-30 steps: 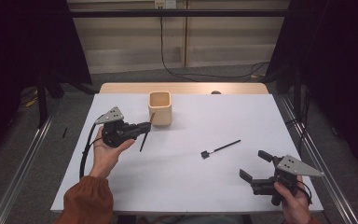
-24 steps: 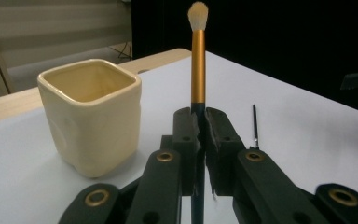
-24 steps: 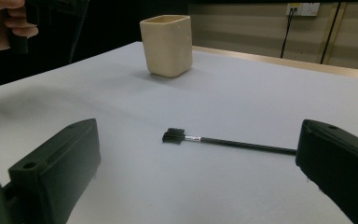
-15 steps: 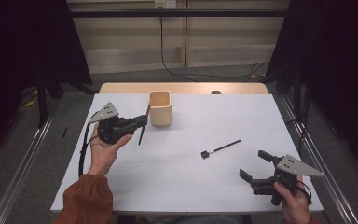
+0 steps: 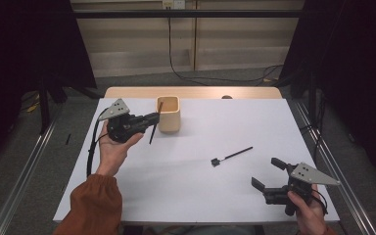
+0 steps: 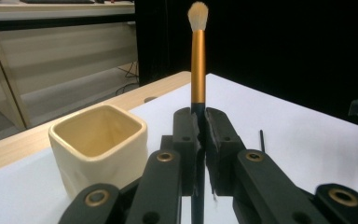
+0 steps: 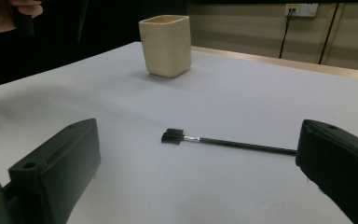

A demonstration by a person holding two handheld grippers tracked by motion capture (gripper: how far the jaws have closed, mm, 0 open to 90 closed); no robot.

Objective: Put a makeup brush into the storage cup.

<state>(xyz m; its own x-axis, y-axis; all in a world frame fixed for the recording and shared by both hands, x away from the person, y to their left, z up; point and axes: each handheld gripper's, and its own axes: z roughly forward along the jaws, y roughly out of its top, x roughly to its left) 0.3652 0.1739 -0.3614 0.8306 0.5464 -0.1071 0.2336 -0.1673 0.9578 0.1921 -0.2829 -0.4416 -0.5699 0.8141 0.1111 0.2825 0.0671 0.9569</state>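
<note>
The left gripper [image 5: 149, 119] is holding a makeup brush [image 6: 197, 56] upright, fingers clamped on its handle, just beside the cream cup [image 5: 169, 114], likely to drop it in. The right gripper [image 5: 269, 173] is waiting, fingers apart, near a small black brush [image 5: 231, 156] lying on the counter [image 5: 274, 127], well away from the cup.

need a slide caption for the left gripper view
Left gripper shut on a gold-handled makeup brush, bristles up, beside a cream square cup on the white table.

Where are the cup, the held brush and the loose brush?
cup [image 5: 168, 115], high view, front wall
held brush [image 6: 197, 60], left gripper view, gold ferrule
loose brush [image 7: 173, 136], right gripper view, black comb head
</note>
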